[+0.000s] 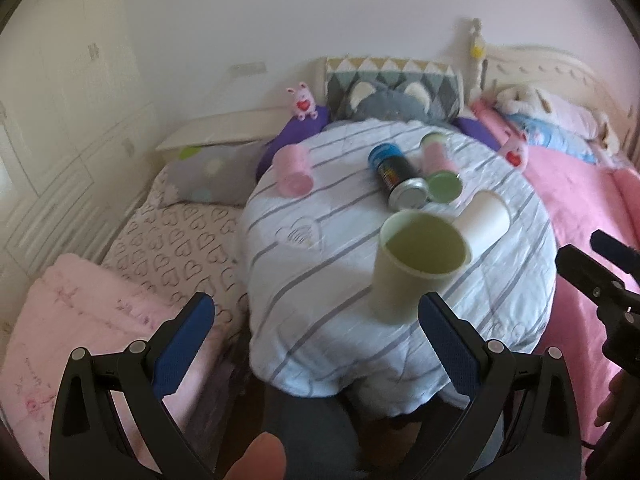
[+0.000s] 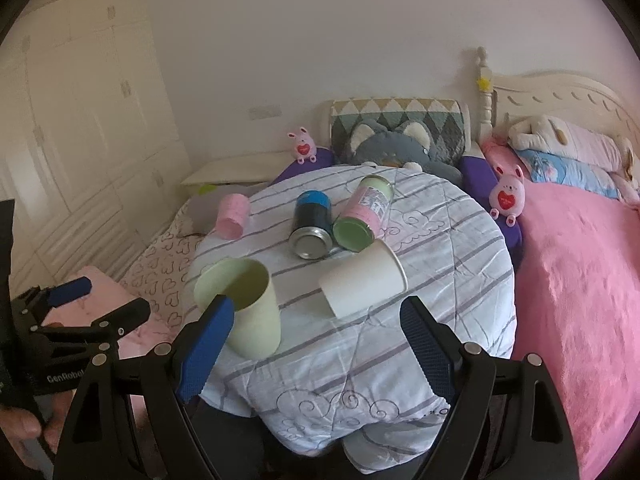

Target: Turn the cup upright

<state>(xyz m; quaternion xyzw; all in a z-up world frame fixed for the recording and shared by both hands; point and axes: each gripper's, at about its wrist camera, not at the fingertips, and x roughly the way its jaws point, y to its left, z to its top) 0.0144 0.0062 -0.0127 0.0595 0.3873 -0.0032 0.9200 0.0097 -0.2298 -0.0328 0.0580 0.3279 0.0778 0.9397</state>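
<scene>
Green cup (image 1: 416, 264) stands upright, mouth up, on near part of round table (image 1: 320, 320), just beside white paper cup (image 2: 362, 282) lying on side. Pink cup (image 2: 233, 216) and two cans also lie on side farther back. Left gripper (image 1: 316, 340): jaws wide open, empty, near green cup but apart. Right gripper (image 2: 316, 340): jaws open, empty. Judgement: one cup appears done; white and pink cups possibly left to flip.
</scene>
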